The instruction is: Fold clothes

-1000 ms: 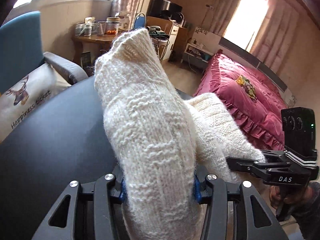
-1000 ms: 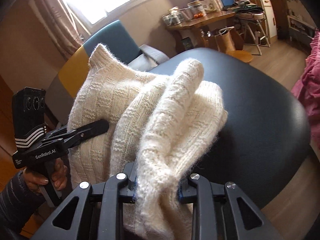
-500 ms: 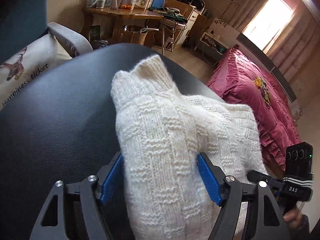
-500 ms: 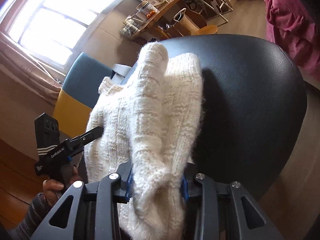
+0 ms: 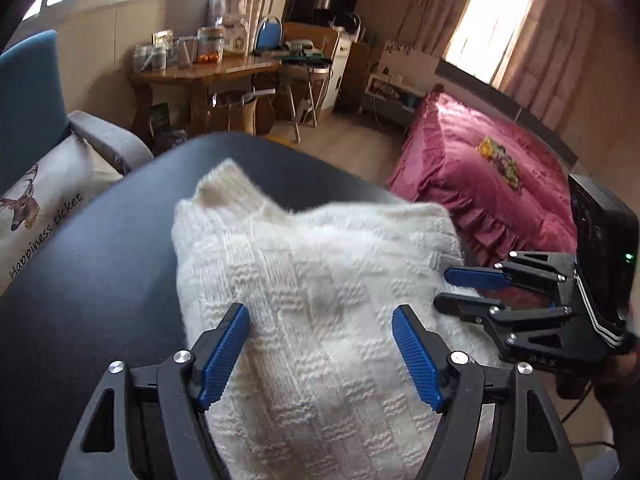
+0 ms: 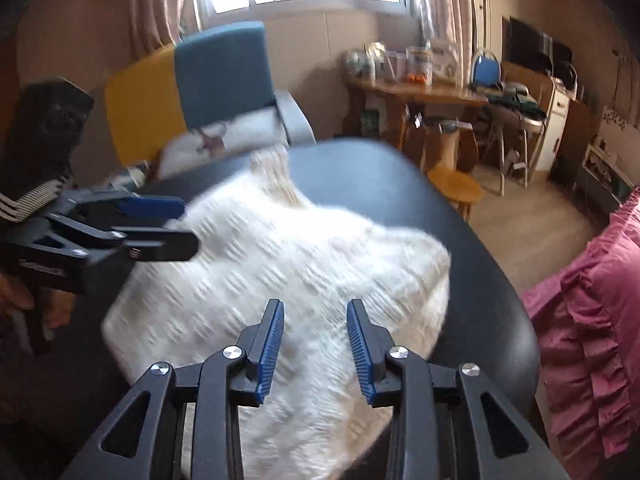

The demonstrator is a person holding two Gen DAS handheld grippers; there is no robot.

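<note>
A cream knitted sweater (image 5: pixel 316 288) lies folded on the round black table (image 5: pixel 80 280); it also shows in the right wrist view (image 6: pixel 288 264), blurred. My left gripper (image 5: pixel 320 316) is open, its blue pads (image 5: pixel 224 348) on either side of the near part of the sweater, not closing on it. My right gripper (image 6: pixel 316 312) is open just above the sweater's near edge. In the left wrist view the right gripper (image 5: pixel 468 288) hovers at the sweater's right side. In the right wrist view the left gripper (image 6: pixel 176 224) hovers at its left side.
A blue and yellow armchair (image 6: pixel 216 80) with a deer cushion (image 5: pixel 36 208) stands behind the table. A wooden desk (image 5: pixel 208 76) with jars is at the back. A pink bed (image 5: pixel 492 176) is on the right. A small wooden stool (image 6: pixel 456 188) stands near the table edge (image 6: pixel 516 320).
Both grippers have opened and let go of the sweater. It has dropped from raised folds to lie flat on the table. Both grippers have pulled back a little.
</note>
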